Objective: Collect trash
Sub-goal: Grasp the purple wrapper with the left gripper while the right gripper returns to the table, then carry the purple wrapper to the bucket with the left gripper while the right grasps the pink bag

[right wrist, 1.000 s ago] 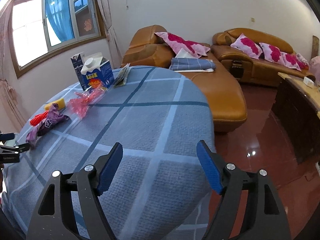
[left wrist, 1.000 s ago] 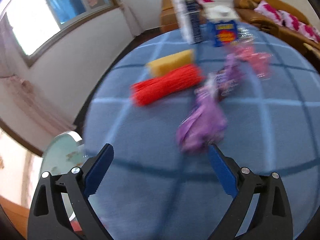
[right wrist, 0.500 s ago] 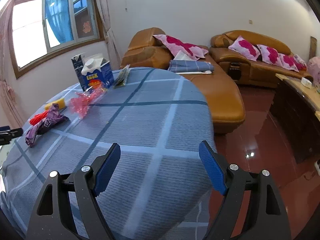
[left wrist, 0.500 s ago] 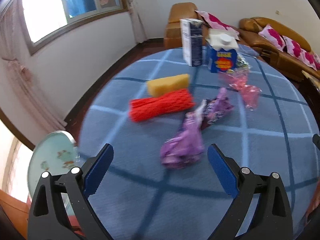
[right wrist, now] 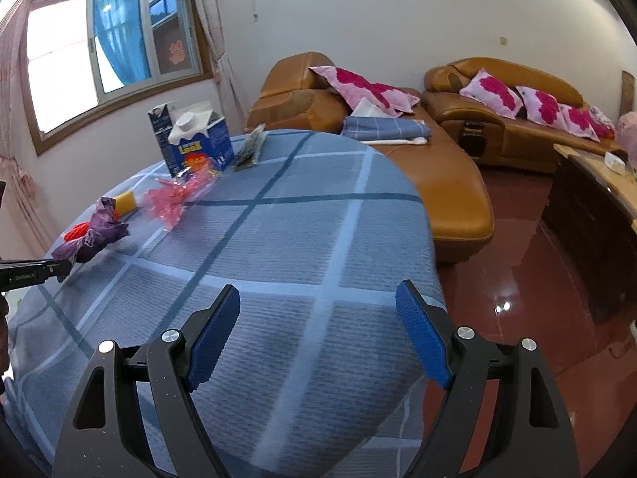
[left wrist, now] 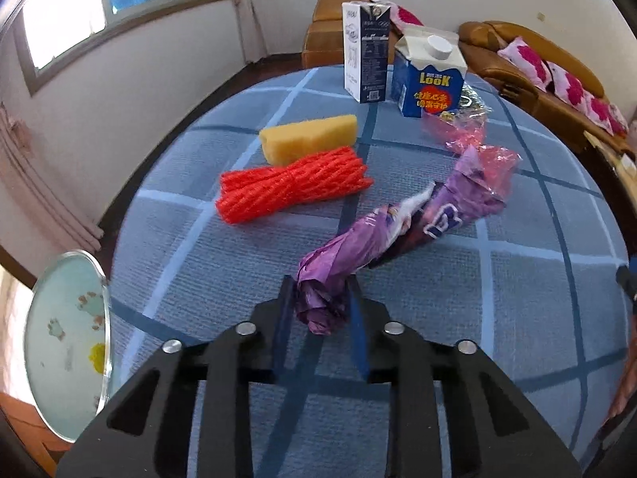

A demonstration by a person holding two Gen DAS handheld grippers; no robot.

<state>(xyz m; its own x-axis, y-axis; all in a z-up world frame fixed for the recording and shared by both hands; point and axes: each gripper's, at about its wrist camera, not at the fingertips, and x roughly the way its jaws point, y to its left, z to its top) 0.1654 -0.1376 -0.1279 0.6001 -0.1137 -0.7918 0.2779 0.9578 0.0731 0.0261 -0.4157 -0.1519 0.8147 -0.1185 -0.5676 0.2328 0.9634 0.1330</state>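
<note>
Left wrist view: left gripper (left wrist: pixel 320 298) clamped on the near, crumpled end of the purple wrapper (left wrist: pixel 382 235), blue pads pressed against both sides. Wrapper stretched away over the blue checked tablecloth (left wrist: pixel 517 279), far end touching the pink plastic wrap (left wrist: pixel 483 151). Just left of it, red rope bundle (left wrist: pixel 290 185), with yellow sponge (left wrist: pixel 308 137) touching its far side. Farther back, blue Look carton (left wrist: pixel 430 75) beside a tall white carton (left wrist: pixel 364 51), both upright. Round glass plate (left wrist: pixel 65 342) off the table edge at left.

Right wrist view: right gripper (right wrist: pixel 318 332) spread wide, nothing between the pads, held over the near cloth (right wrist: pixel 302 239), well apart from the trash. Purple wrapper (right wrist: pixel 93 235) seen at far left, pinched by the other tool. Brown sofa (right wrist: pixel 450 167) behind.
</note>
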